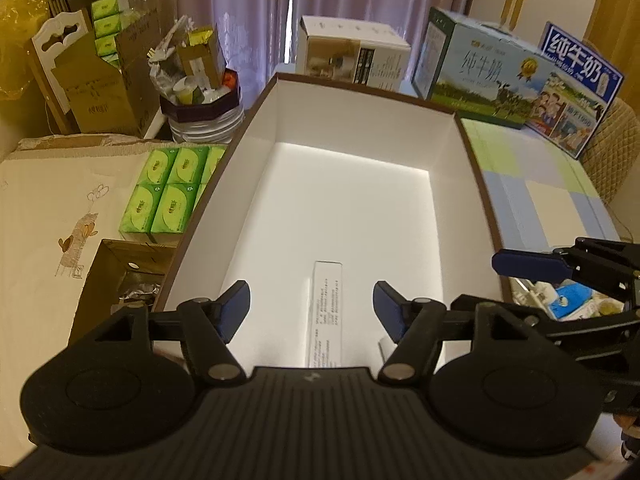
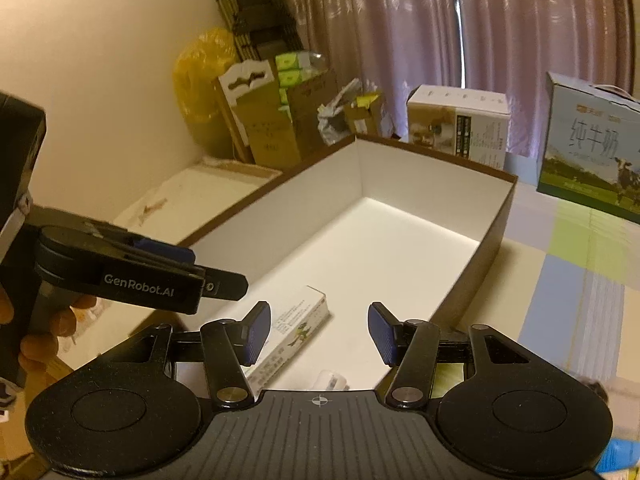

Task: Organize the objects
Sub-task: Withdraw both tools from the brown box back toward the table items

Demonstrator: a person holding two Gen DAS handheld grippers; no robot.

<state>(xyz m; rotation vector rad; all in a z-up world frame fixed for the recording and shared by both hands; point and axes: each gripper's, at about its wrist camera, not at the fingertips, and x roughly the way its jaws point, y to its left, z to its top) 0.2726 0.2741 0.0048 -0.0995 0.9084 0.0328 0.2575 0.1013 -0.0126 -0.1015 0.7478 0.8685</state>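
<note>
Both grippers hang spread and empty over the near end of a large white-lined storage box [image 1: 466,148]. Between the blue pads of the left gripper [image 1: 312,306] nothing is pinched; a long white carton [image 1: 326,312] printed with small text lies flat on the box floor directly below that gap, clear of both pads. From the right wrist camera the same carton [image 2: 298,328] lies beside the left pad of the right gripper [image 2: 319,330], untouched, and a small pale item [image 2: 331,380] lies on the box floor just nearer the camera, too cut off to identify. A person's fingers [image 2: 60,320] grip the left tool's handle at the left edge of that view.

Outside the box, green tissue packs [image 1: 168,196] are stacked against its left wall; a blue-and-white packet [image 1: 570,300] and other small items lie just off its right wall, under the right gripper [image 1: 532,266]. Milk cartons [image 1: 480,72] stand beyond the far wall.

By appearance the carton is already placed and this step is finished. The next move likely calls for reaching one open gripper to the loose items right of the box, closing on one and carrying it over the wall.
</note>
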